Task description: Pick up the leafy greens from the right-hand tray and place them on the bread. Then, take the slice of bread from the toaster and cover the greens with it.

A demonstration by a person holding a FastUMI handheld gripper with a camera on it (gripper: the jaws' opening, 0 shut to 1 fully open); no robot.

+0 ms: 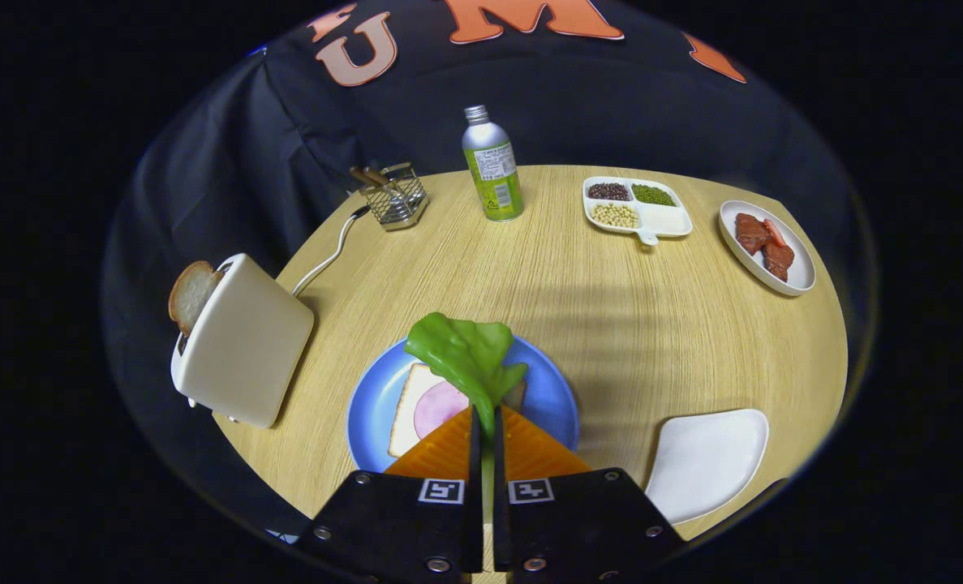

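The tool (487, 426) is pinching the lettuce (465, 355) between nearly closed fingers, hanging it over the bread (413, 405) on the blue plate (548, 397); it is probably not touching yet, so lowering and releasing comes next, then the toaster (242, 350)

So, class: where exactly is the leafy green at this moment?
In the gripper view, the leafy green is pinched between the hand-held gripper fingers, hanging over the bread on the blue plate, right of the toaster.

- The hand-held gripper (487, 430) is built of two black blocks.
- Orange wedge-shaped, ribbed fingers (440, 450) are fitted.
- A square black-and-white marker is carried on each block.
- Silver screws are seen.
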